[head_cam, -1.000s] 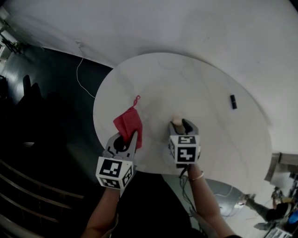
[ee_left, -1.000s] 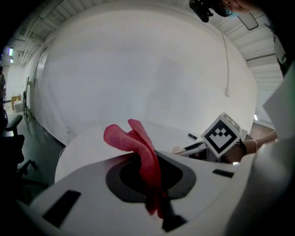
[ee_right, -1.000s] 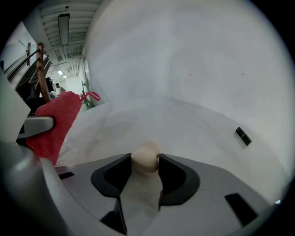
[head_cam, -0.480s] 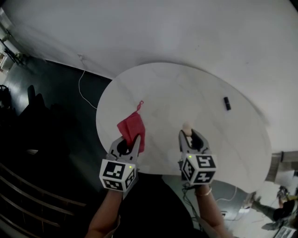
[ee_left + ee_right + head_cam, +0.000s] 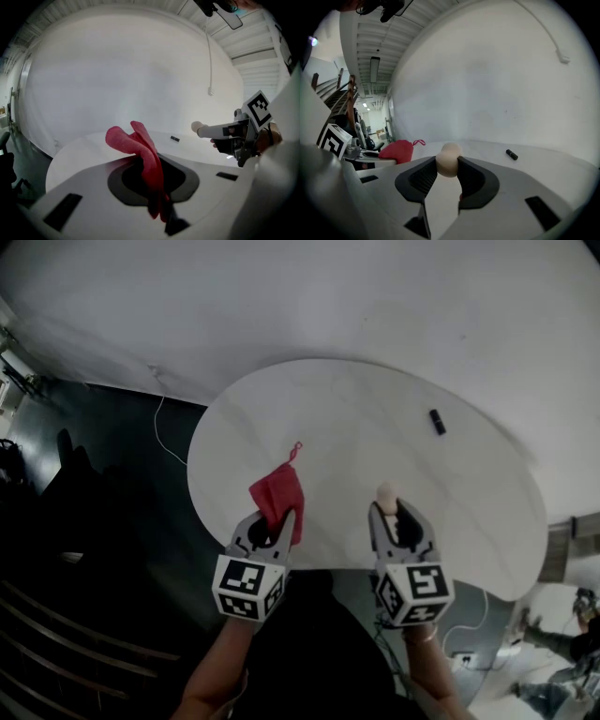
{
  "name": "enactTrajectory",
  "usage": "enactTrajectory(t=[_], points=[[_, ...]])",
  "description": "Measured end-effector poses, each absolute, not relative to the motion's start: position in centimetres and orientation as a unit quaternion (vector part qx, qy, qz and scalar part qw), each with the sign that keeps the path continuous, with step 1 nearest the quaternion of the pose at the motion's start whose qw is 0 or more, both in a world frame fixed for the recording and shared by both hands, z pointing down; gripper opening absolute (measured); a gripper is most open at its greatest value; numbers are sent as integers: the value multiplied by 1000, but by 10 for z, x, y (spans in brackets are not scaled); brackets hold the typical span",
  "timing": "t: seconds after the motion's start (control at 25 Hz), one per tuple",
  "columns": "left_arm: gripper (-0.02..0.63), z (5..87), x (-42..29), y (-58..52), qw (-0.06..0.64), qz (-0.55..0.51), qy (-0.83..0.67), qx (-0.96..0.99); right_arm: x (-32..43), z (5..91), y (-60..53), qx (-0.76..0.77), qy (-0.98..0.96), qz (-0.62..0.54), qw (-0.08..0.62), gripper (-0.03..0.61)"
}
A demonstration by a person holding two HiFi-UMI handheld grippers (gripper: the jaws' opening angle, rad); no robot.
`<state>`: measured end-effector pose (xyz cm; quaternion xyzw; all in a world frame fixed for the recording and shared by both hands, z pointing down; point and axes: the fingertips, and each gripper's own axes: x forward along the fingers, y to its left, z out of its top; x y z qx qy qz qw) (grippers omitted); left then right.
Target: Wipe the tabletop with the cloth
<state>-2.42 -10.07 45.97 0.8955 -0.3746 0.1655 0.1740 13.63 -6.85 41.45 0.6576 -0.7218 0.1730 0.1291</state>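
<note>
While both tongs hung over the near edge of the round white tabletop (image 5: 356, 418), the left gripper (image 5: 272, 524) was clamped on the red cloth (image 5: 278, 495). Its jaws were pressed together on a fold of the fabric. In the left gripper view the rest of the cloth rose out of the jaws and flopped forward in a soft bunch, and it looked clear of the surface there. From the head view it lay over the near left part of the tabletop, with a thin red loop sticking out at its far corner.

The right gripper (image 5: 389, 517) had just been closing its jaws, and they stood pinched on a small cream lump (image 5: 384, 491). The lump was rounded and smooth, and its top poked out past the fingertips. The two grippers were side by side and apart, each pointing away from the person and tilted a little down.

A small black object (image 5: 436, 421) lay alone on the far right part of the tabletop, well apart from both grippers. A white cable (image 5: 167, 424) trailed over the dark floor (image 5: 103, 484) left of the table, and a pale wall (image 5: 309, 296) stood behind it
</note>
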Motion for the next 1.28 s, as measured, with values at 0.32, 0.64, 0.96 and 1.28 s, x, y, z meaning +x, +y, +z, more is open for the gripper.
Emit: enactTrajectory(t=[0.32,0.64,0.96,1.28], points=[[41,464,8,-64,167,177,-333,911,137,393,-37,665,-724,147,105,130],[41,494,87,-17,227,222,-207,925,155,374,-10,681,-716,124,91,129],[41,553,124,16,247,343,-164,892,162,361,-3,691,-708,116,85,127],[41,578,36,-20,255,387,-253,849,131,367,-33,649,-747,120,86,127]])
